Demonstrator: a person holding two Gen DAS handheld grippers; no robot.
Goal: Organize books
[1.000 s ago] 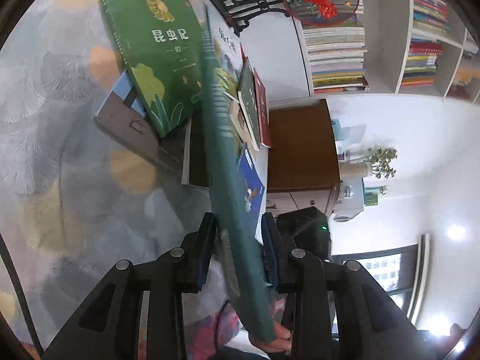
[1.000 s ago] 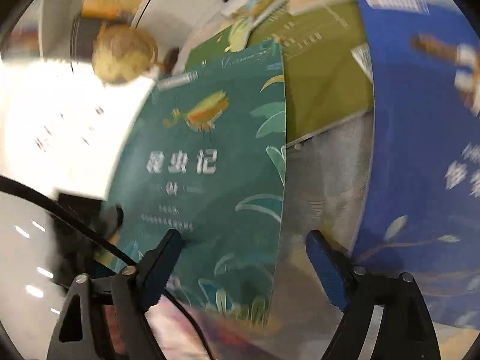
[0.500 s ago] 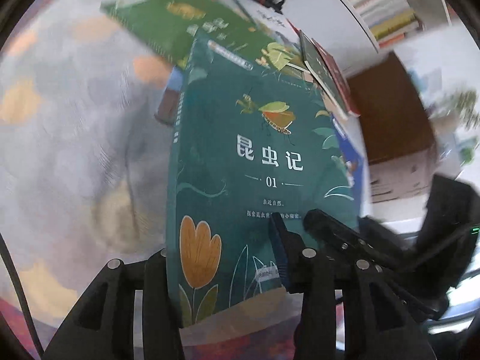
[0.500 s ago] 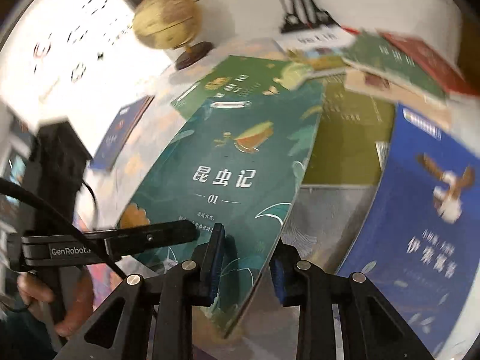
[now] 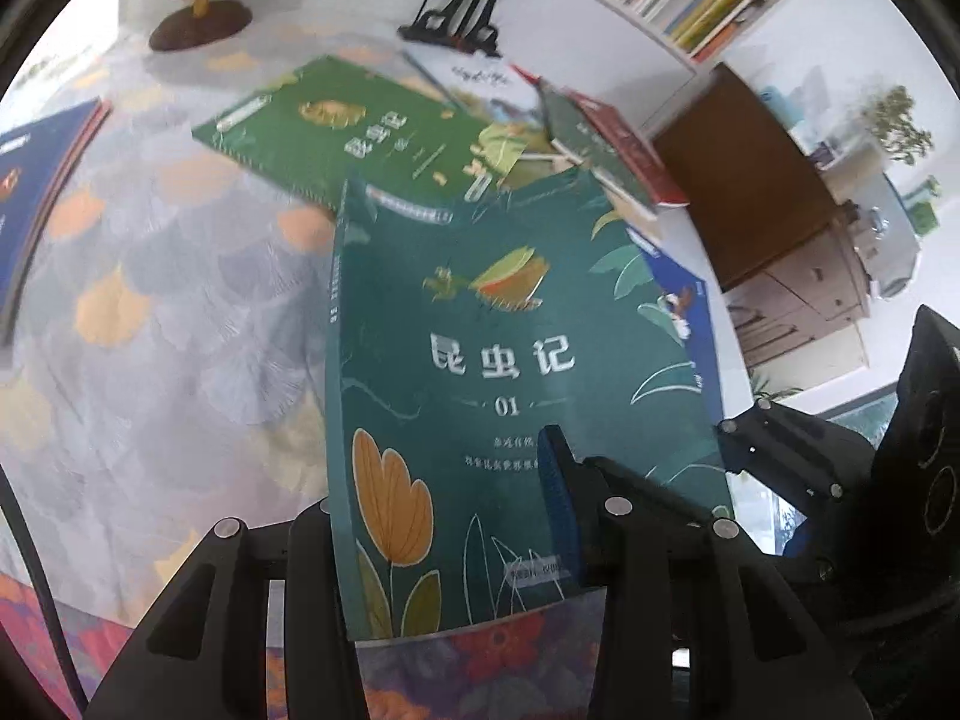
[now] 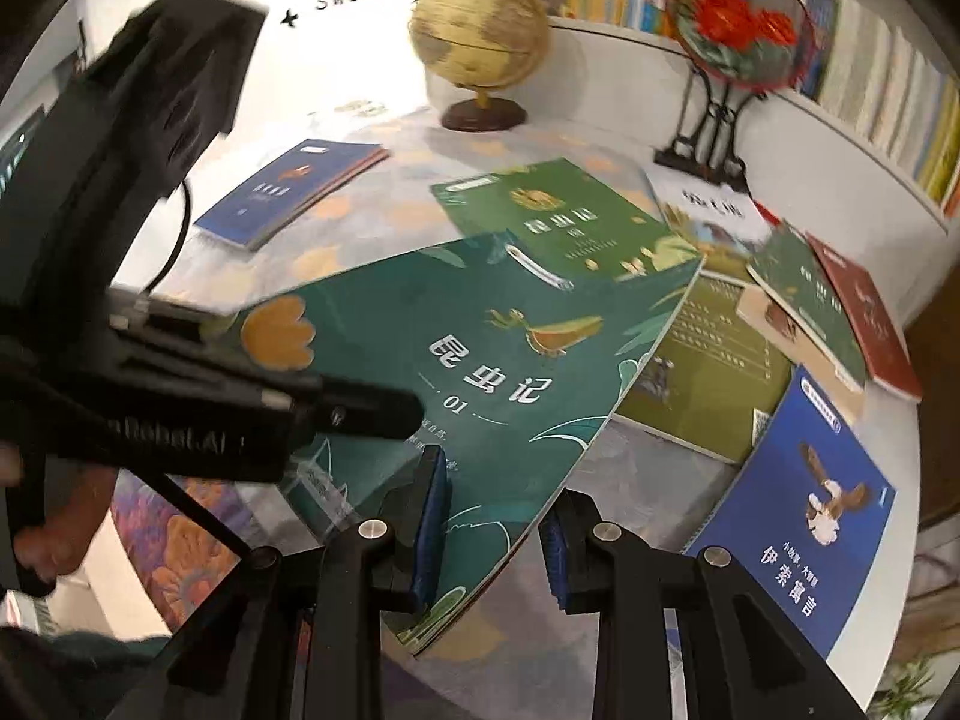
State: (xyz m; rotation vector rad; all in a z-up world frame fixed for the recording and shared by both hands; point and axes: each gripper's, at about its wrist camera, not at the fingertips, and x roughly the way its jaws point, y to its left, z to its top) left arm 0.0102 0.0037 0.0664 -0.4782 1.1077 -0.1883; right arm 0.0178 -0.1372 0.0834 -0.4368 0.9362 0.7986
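Note:
A dark teal book (image 5: 498, 360) numbered 01 hangs tilted above the table, held from two sides. My left gripper (image 5: 432, 480) is shut on its lower end. One finger lies on the cover and the other is hidden under the spine side. In the right wrist view the same book (image 6: 480, 360) slopes away, and my right gripper (image 6: 495, 480) is shut on its near edge, with one blue pad on the cover and one below. The left gripper (image 6: 360, 408) reaches in from the left. The right gripper (image 5: 780, 450) shows at the book's right side.
On the patterned tablecloth (image 5: 150, 300) lie a green book (image 6: 558, 222), an olive book (image 6: 702, 384), a blue eagle book (image 6: 798, 516), a blue book (image 6: 288, 192) at far left, and overlapping green and red books (image 6: 804, 294). A globe (image 6: 480, 30), a fan stand (image 6: 738, 24) and bookshelves (image 6: 870, 78) stand behind.
The right gripper's jaws went from wide open to shut on the teal book's edge. The book turned from edge-on to cover-up in the left view and rose off the table.

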